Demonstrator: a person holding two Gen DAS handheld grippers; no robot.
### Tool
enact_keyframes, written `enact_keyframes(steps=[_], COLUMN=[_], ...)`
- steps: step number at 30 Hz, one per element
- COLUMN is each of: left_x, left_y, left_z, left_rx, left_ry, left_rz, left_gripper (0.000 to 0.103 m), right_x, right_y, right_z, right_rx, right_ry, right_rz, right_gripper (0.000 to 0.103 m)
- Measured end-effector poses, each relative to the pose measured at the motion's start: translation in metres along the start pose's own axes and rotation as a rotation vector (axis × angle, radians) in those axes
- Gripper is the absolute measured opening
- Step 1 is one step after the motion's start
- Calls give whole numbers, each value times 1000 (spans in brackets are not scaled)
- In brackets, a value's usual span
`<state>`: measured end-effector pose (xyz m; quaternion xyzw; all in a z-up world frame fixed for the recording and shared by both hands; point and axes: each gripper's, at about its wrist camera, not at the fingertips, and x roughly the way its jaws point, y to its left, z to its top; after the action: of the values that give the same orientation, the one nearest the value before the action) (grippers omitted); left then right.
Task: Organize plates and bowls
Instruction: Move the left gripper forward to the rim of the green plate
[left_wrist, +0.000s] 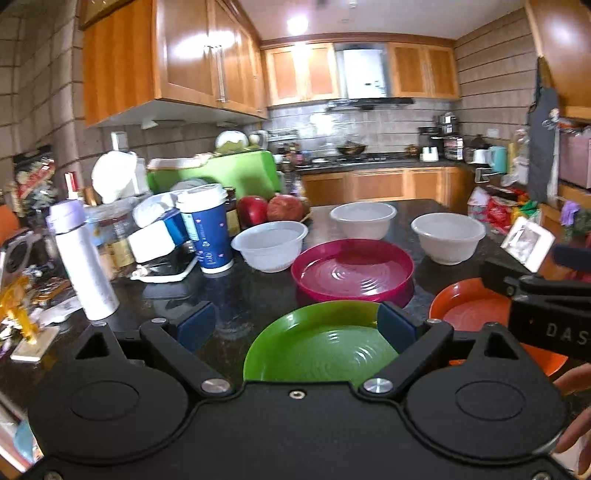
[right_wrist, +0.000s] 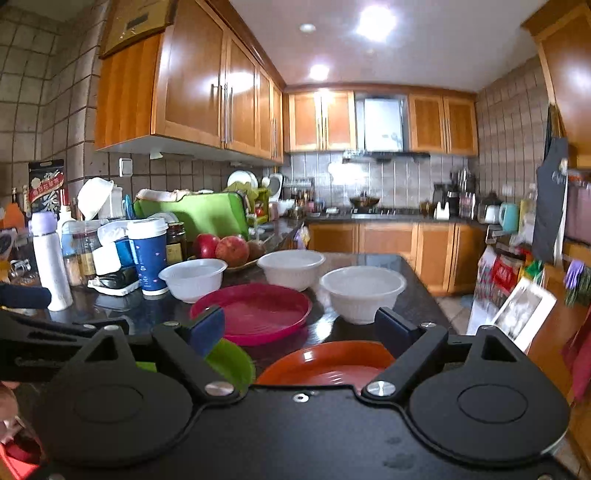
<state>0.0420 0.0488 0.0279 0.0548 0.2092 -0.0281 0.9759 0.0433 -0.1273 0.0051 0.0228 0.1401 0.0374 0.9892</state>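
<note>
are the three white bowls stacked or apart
Apart. The left bowl, middle bowl and right bowl each stand upright on the dark counter, none nested.

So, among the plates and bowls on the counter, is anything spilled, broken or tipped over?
Nothing stands out. The three white bowls stand upright and look empty, and the pink plate, green plate and orange plate lie flat. No spill or crack shows on the counter.

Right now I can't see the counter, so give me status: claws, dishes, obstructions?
Both claws, left claw and right claw, open, empty. Green plastic plate, orange plastic plate, magenta plastic plate, three white bowls unstacked. Nothing blocking.
</note>
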Motion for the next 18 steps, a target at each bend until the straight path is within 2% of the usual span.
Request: enact_keyframes(steps=[5, 8, 12, 18], left_x=[12, 22, 49, 73], left_y=[30, 41, 51, 64], left_z=[6, 5, 6, 15], left_rx=[31, 78, 130, 126], left_ry=[6, 8, 153, 247], left_rz=[-96, -112, -178, -197], left_gripper=[94, 94, 94, 93], right_x=[7, 11, 28, 55], right_y=[19, 37, 62, 83], right_z=[12, 15, 16, 11], right_rx=[39, 10, -25, 68], right_ry=[36, 25, 108, 262], right_rz=[-10, -48, -69, -129], right_gripper=[92, 92, 91, 91])
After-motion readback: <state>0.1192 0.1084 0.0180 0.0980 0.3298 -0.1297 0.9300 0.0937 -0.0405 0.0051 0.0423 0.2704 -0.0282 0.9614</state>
